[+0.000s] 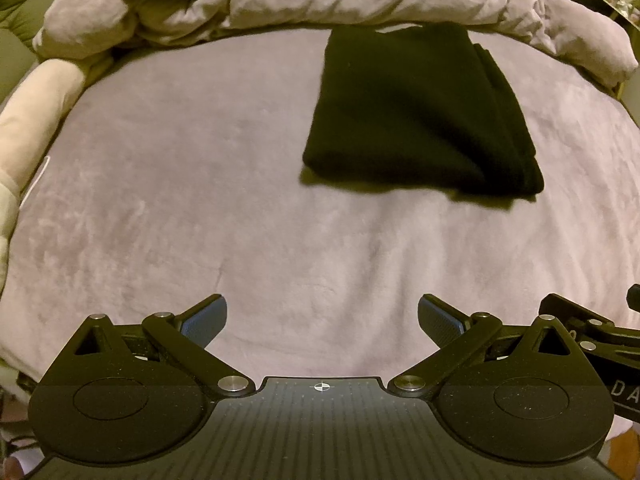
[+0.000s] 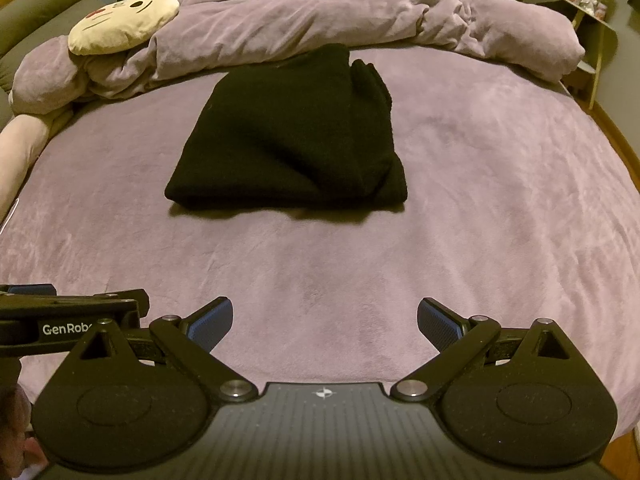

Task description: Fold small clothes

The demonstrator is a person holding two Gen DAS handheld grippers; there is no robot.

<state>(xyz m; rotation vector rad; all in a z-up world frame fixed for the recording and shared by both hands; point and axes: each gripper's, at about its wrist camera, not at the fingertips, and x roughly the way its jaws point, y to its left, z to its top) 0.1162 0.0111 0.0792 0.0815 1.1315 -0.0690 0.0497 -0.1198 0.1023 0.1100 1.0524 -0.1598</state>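
**Black garment lying folded, both grippers held back and empty**

Left wrist view: the black garment (image 1: 420, 116) is being shown as a compact, squared stack on the purple bed cover (image 1: 200, 200), sitting at about 1 o'clock from the frame centre. Several layered edges are stacked along its right side, so the folding is judged to be largely or wholly done for this piece. No other loose small clothing can be made out on the cover, so whether more items are left cannot be told. The left gripper (image 1: 322, 320) is being held low at 6 o'clock, well apart from the garment, its 2 jaws spread wide with nothing between the blue pads (image 1: 204, 322). Part of the right gripper's body is showing at 4 o'clock, just beside the left one.

Right wrist view: the same garment (image 2: 288, 136) is being seen near 12 o'clock of centre, its thicker folded edges bunched toward 2 o'clock on the stack. A rumpled purple duvet (image 2: 360, 12) is lying behind it, with a cream face cushion (image 2: 124, 22) at 10 o'clock. The right gripper (image 2: 324, 322) is being held level at 6 o'clock, pointed toward the garment but well short of it, jaws wide apart and holding nothing. The left gripper's side is showing at 8 o'clock, close alongside.
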